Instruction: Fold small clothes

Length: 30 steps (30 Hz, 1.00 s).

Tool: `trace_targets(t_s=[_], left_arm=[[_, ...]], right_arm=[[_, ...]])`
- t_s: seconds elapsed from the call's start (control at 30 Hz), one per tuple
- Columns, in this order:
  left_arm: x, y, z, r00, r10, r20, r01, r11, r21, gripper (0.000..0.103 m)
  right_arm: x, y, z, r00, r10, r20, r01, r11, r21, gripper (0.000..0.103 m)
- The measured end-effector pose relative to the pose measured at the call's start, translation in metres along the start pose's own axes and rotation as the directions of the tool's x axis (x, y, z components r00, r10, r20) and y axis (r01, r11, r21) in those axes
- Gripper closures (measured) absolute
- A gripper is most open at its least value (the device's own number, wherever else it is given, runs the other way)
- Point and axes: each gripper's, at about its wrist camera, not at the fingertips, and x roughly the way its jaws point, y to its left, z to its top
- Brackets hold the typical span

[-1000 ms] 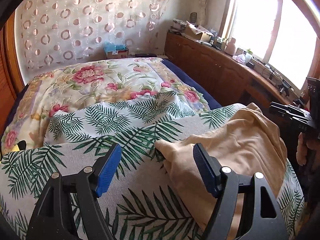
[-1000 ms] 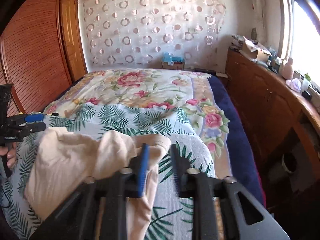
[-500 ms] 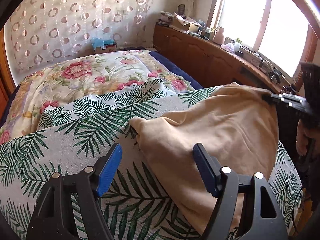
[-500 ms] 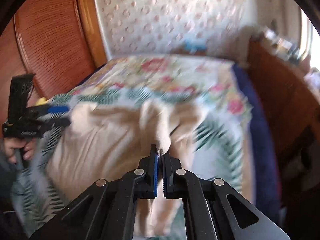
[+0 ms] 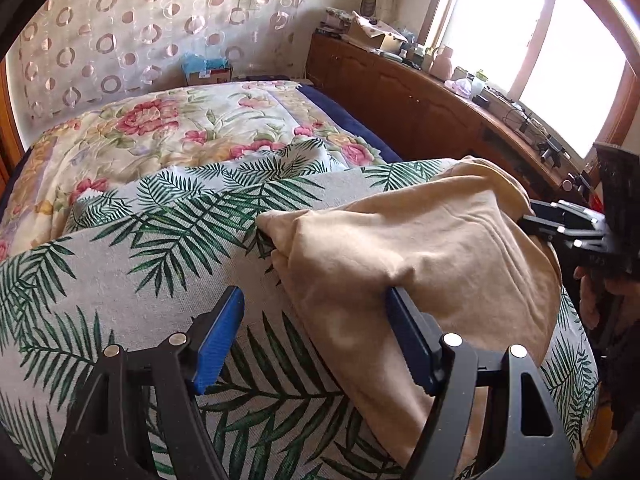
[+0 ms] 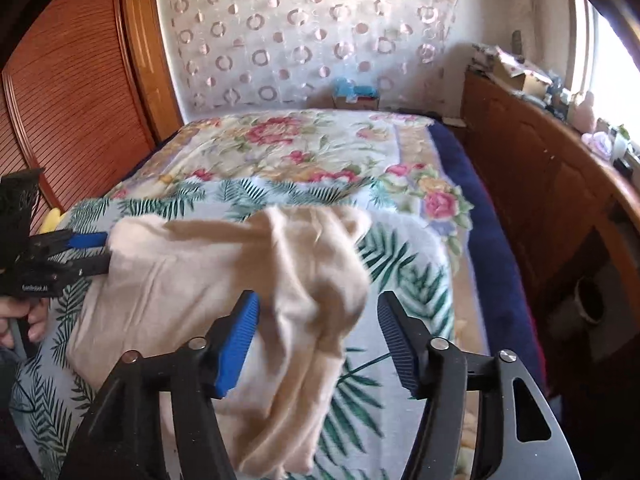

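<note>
A beige garment (image 5: 432, 256) lies rumpled on the palm-leaf blanket (image 5: 132, 264), one flap folded over its middle (image 6: 304, 272). My left gripper (image 5: 312, 320) stands open at the garment's left edge. The cloth drapes over the tip of its right finger, and its left pad (image 5: 218, 344) is bare above the blanket. In the right wrist view the left gripper (image 6: 106, 252) sits at the garment's left corner. My right gripper (image 6: 318, 332) has its jaws opening, with the folded flap loose between them and neither pad pressing it. From the left wrist view the right gripper (image 5: 526, 220) is at the garment's right edge.
A floral quilt (image 6: 304, 148) covers the far half of the bed. A wooden cabinet (image 5: 420, 108) with clutter runs along the right under a bright window. A slatted wooden wardrobe (image 6: 68, 92) stands on the left. A cardboard box (image 6: 356, 100) sits beyond the bed's end.
The right gripper shut on a fold of the garment, then opened wide, and the flap now lies loose over the garment. The left gripper sank a little; cloth now covers its right fingertip.
</note>
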Motion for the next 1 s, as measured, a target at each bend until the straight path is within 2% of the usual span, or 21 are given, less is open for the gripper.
trace_targets(t_s=[0.13,0.23,0.33,0.37,0.4,0.43,0.47,0.5,0.57,0.77,0.87,1.0], left_arm=[[0.007,0.002,0.001,0.999,-0.034,-0.013,0.034,0.999,-0.019,0.033],[0.007,0.001,0.002,0.997,-0.073,-0.012,0.073,0.997,-0.031,0.043],[0.009,0.000,0.003,0.992,-0.127,-0.017,0.126,0.991,-0.047,0.058],[0.010,0.000,0.003,0.989,-0.146,-0.021,0.145,0.988,-0.056,0.067],[0.009,0.000,0.004,0.988,-0.153,-0.019,0.151,0.987,-0.061,0.077],[0.009,0.001,0.005,0.986,-0.164,-0.017,0.163,0.984,-0.066,0.082],[0.008,0.000,0.005,0.985,-0.173,-0.016,0.172,0.983,-0.066,0.088],[0.006,0.000,0.005,0.984,-0.176,-0.010,0.175,0.982,-0.064,0.092],[-0.004,-0.002,0.006,0.983,-0.185,0.015,0.185,0.981,-0.058,0.093],[-0.069,-0.002,0.001,0.972,-0.179,0.154,0.188,0.981,-0.041,0.093],[-0.106,0.013,-0.008,0.967,-0.126,0.223,0.142,0.988,-0.057,0.093],[-0.152,0.052,-0.032,0.955,-0.021,0.295,0.063,0.989,-0.133,0.093]], right_arm=[[0.018,-0.009,0.000,0.998,0.027,-0.051,-0.025,0.999,0.030,0.036],[0.020,-0.019,0.002,0.996,0.072,-0.048,-0.067,0.994,0.081,0.035],[0.020,-0.019,0.004,0.996,0.080,-0.041,-0.077,0.995,0.068,0.036],[0.020,-0.015,0.002,0.996,0.082,-0.039,-0.080,0.995,0.058,0.038],[0.021,-0.013,0.001,0.994,0.100,-0.037,-0.098,0.994,0.051,0.046],[0.022,-0.012,0.001,0.989,0.140,-0.038,-0.138,0.989,0.047,0.062],[0.022,-0.011,0.001,0.986,0.164,-0.036,-0.163,0.986,0.041,0.073],[0.021,-0.007,-0.001,0.984,0.175,-0.031,-0.174,0.984,0.025,0.078],[0.020,-0.004,0.001,0.983,0.180,-0.024,-0.180,0.984,-0.010,0.086],[-0.007,0.021,0.024,0.976,0.200,0.085,-0.190,0.976,-0.109,0.089],[-0.009,0.052,0.046,0.964,0.241,0.109,-0.218,0.957,-0.193,0.089],[0.007,0.100,0.073,0.944,0.313,0.106,-0.269,0.914,-0.303,0.089]])
